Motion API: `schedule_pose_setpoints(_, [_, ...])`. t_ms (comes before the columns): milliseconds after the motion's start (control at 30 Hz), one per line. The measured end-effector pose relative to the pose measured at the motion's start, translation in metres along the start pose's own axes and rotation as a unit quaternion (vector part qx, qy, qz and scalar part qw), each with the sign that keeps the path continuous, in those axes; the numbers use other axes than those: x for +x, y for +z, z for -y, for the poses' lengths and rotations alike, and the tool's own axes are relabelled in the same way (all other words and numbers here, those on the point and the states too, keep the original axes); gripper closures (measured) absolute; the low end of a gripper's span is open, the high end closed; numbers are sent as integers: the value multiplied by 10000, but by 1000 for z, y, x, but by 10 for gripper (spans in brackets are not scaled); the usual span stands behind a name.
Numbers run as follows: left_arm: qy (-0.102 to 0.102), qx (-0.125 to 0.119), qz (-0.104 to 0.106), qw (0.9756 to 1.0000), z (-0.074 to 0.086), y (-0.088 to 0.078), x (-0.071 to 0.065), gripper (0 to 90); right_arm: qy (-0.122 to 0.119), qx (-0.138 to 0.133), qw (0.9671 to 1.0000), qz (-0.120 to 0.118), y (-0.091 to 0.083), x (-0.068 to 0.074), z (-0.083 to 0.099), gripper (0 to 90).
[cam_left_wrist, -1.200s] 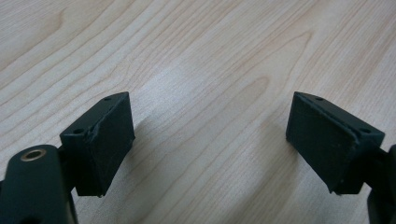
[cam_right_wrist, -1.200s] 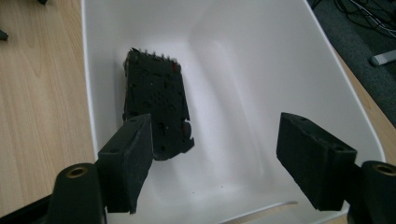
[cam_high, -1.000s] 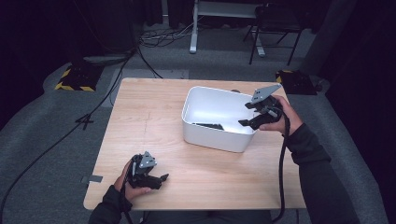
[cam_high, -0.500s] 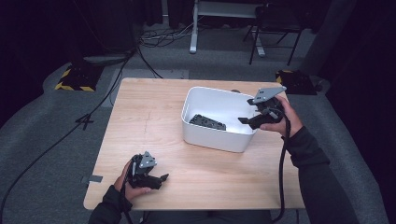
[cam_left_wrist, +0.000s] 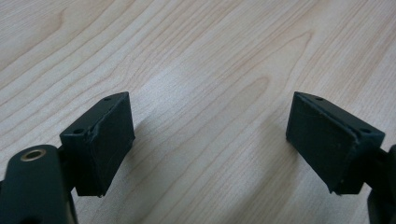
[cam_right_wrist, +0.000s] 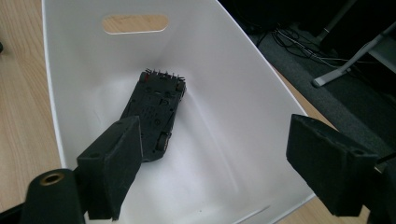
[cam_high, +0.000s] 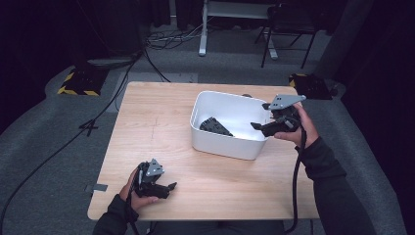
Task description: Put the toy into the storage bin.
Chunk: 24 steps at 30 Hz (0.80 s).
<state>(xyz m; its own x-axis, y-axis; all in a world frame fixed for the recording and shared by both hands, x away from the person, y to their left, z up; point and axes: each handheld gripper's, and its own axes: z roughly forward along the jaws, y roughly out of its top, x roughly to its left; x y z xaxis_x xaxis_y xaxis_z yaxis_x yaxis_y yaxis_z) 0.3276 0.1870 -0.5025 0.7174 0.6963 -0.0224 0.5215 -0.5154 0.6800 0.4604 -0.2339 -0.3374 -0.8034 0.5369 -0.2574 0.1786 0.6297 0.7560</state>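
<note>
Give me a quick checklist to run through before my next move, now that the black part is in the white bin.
1. Black part lies on the floor of the white bin: ok.
2. Right gripper has let go: ok; its jaws have just been opening, and nothing is between the fingers.
3. Right gripper is clear of the bin: not ok; it hangs over the bin's right rim.
4. Left gripper is open and empty: ok, only the wooden table shows between its fingers.
5. Bin stands fully on the table: ok.
6. Another part waiting to be picked up: cannot tell.
</note>
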Motion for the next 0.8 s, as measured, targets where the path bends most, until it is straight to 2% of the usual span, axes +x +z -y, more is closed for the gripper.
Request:
schedule_pose_setpoints(300, [-3,-2,0,10000,0,0,0,155,112,-92,9998,155,-7,2,7,187])
schedule_pose_setpoints(800, [2,4,11,10000,0,0,0,155,314,-263,9989,244,-21,4,25,187])
